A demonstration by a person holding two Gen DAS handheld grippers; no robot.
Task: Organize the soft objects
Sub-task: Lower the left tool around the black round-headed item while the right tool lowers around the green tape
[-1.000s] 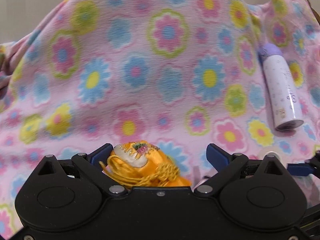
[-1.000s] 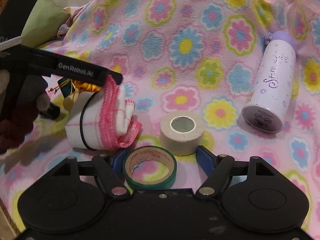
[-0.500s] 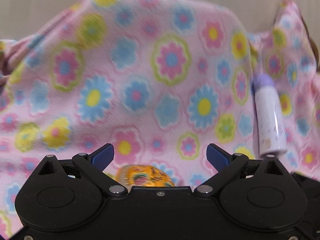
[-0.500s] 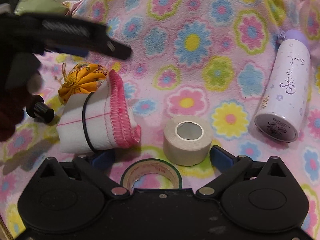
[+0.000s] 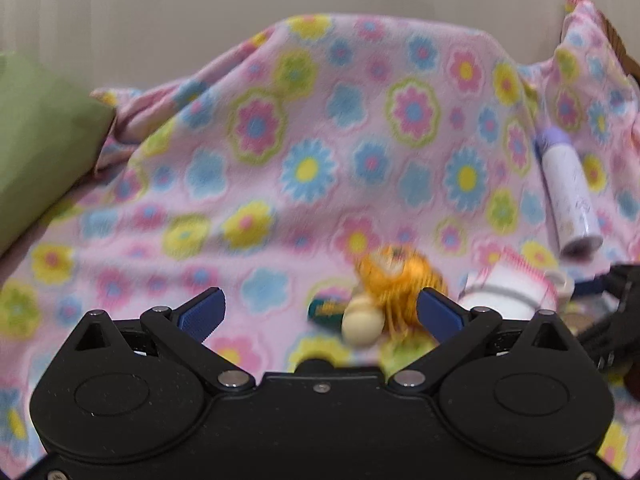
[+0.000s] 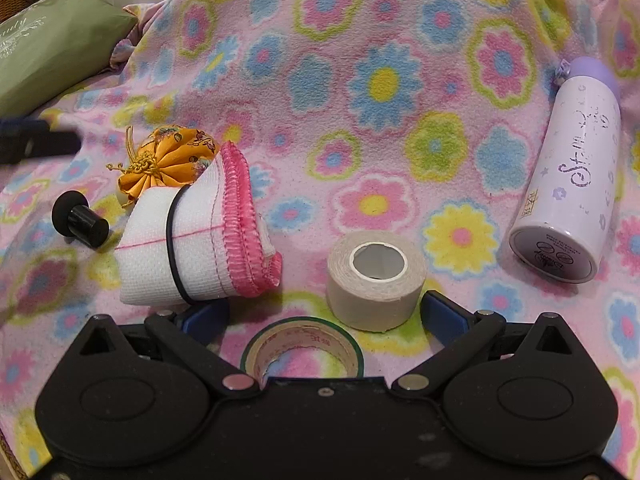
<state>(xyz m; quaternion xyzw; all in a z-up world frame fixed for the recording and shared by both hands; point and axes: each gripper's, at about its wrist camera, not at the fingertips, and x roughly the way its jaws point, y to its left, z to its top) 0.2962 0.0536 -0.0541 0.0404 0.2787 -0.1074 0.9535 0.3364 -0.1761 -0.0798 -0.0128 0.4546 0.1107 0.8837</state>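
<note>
The light is soft and even in both pictures, bright enough to see colours well, and the white roll of tape [image 6: 376, 276] and the rolled white cloth with the pink edge [image 6: 192, 248] lay only small, faint shadows on the pink fleece blanket with flowers [image 6: 360, 80]. The left wrist picture is smeared all over, so the orange fabric pouch [image 5: 400, 280] and the flowers look fuzzy, while the right wrist picture is sharp and its writing on the tall white and purple can [image 6: 572, 184] shows clearly. Both pictures bend round at the edges and go black in the corners.
</note>
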